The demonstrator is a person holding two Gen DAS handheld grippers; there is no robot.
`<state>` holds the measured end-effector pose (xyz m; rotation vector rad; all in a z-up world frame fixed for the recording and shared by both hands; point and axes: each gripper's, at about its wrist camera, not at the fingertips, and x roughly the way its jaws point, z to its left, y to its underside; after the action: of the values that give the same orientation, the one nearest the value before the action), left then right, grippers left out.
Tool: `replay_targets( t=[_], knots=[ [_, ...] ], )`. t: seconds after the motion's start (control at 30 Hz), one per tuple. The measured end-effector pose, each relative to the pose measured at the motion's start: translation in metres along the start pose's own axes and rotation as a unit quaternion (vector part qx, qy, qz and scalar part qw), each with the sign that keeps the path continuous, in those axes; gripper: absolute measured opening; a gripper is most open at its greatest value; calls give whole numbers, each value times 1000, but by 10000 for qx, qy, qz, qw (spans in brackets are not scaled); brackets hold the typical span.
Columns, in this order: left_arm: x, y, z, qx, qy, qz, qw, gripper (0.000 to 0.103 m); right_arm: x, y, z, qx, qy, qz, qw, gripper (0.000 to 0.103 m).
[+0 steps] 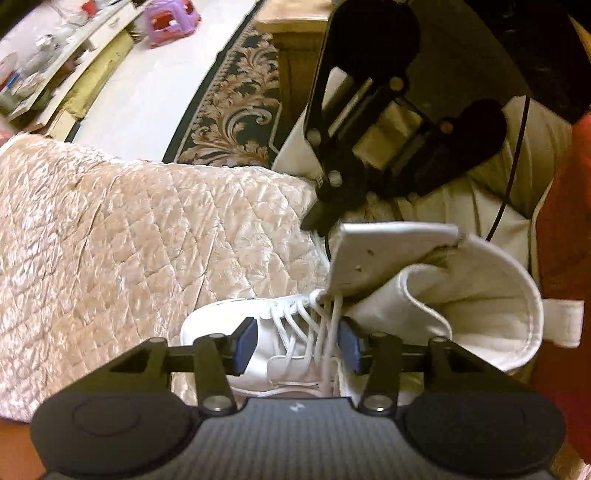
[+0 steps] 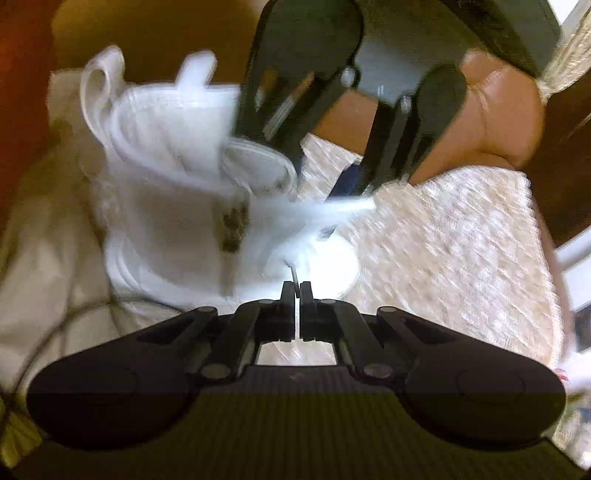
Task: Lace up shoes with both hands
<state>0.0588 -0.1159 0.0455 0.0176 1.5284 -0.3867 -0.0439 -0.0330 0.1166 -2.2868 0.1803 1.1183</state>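
The right claw (image 2: 297,290) is pinched together on a thin, limp lace (image 2: 293,275) and the left claw (image 1: 297,343) gapes over the lacing of the light, floppy-collared white boot (image 1: 424,314) on the quilted bed (image 1: 129,240), so grip lace ends, not leather.

Pink quilted blanket (image 1: 129,240), floral rug (image 1: 236,110) beyond it, purple stool (image 1: 170,18) & cluttered shelf (image 1: 55,62) far back.

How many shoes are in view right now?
1. A white high-top shoe stands on the quilted cover, under the left gripper; the right wrist view shows the same one. A second may be hidden.
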Motion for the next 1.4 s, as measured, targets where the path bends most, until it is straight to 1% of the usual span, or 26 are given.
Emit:
replay_targets(
  t=[0.1, 0.2, 0.27, 0.33, 0.43, 0.47, 0.5, 0.53, 0.6, 0.7, 0.77, 0.8, 0.83, 0.87, 0.9, 0.97, 1.0, 1.1, 1.13, 1.17, 1.2, 1.23, 1.27, 1.3, 1.37, 1.4],
  knots=[
    [-14, 7, 14, -484, 88, -359, 9981, 56, -1, 10, -6, 276, 391, 174, 9987, 3],
    [-34, 15, 34, -992, 213, -768, 9919, 57, -6, 17, -17, 623, 876, 254, 9939, 3],
    [-48, 19, 51, -1478, 353, -1163, 9815, 60, -10, 21, -22, 817, 1123, 247, 9900, 3],
    [-60, 19, 65, -1961, 585, -1579, 9660, 61, -17, 24, -27, 999, 1196, 157, 9877, 3],
    [-53, -3, 66, -2134, 626, -1674, 9605, 60, -19, 16, -28, 1086, 1291, 11, 9857, 3],
    [-49, -11, 62, -2061, 613, -1639, 9628, 59, -17, 13, -30, 1130, 1316, -33, 9848, 3],
    [-44, -18, 58, -1990, 601, -1604, 9649, 54, -16, 11, -32, 1168, 1334, -58, 9841, 3],
    [-39, -24, 55, -1969, 597, -1553, 9662, 35, -15, 10, -34, 1186, 1365, -75, 9835, 3],
    [-32, -29, 46, -1977, 511, -1515, 9671, 3, -18, 9, -33, 1223, 1408, -102, 9824, 3],
    [-33, -29, 32, -2131, 181, -1639, 9630, 3, -31, 7, -28, 1261, 1474, -105, 9809, 4],
    [-36, -26, 29, -2331, -20, -1741, 9568, 3, -34, 9, -29, 1502, 1603, -74, 9755, 6],
    [-37, -23, 30, -2462, -36, -1803, 9523, 3, -35, 10, -32, 1782, 1654, -23, 9700, 8],
    [-38, -20, 32, -2593, -53, -1865, 9476, 3, -37, 12, -37, 2193, 1607, -14, 9623, 17],
    [-41, -17, 37, -2715, -64, -1945, 9425, 3, -41, 16, -43, 2670, 1391, -129, 9535, 21],
    [-44, -14, 41, -2836, -75, -2024, 9373, 3, -46, 20, -49, 3172, 1024, -329, 9422, 25],
    [-46, -10, 47, -2992, -34, -2151, 9296, 3, -50, 28, -58, 4169, 187, -751, 9056, 25],
    [-47, -9, 50, -3067, -14, -2212, 9257, 3, -48, 31, -61, 4548, -124, -897, 8860, 25],
    [-45, -10, 48, -3038, 33, -2241, 9260, 3, -32, 40, -69, 5605, -849, -1157, 8156, 25],
    [-47, -11, 46, -3021, -3, -2244, 9265, 3, -23, 45, -71, 5988, -1050, -1182, 7851, 25],
    [-48, -11, 45, -3004, -40, -2247, 9270, 3, -14, 50, -72, 6350, -1189, -1170, 7543, 25],
    [-50, -12, 43, -2988, -75, -2251, 9274, 3, -6, 55, -73, 6610, -1253, -1140, 7310, 24],
    [-51, -12, 43, -3009, -64, -2283, 9259, 3, -1, 60, -73, 6816, -1248, -1124, 7122, 24],
    [-51, -11, 43, -3029, -54, -2314, 9245, 3, 4, 65, -72, 6994, -1254, -1124, 6946, 24],
    [-51, -12, 42, -3027, -88, -2311, 9246, 3, 8, 69, -71, 7112, -1335, -1133, 6809, 24],
    [-50, -11, 41, -3031, -116, -2325, 9241, 3, 11, 74, -66, 7253, -1481, -1104, 6632, 24],
    [-49, -10, 40, -3037, -110, -2342, 9235, 3, 12, 77, -63, 7291, -1511, -1073, 6588, 25]
  ],
)
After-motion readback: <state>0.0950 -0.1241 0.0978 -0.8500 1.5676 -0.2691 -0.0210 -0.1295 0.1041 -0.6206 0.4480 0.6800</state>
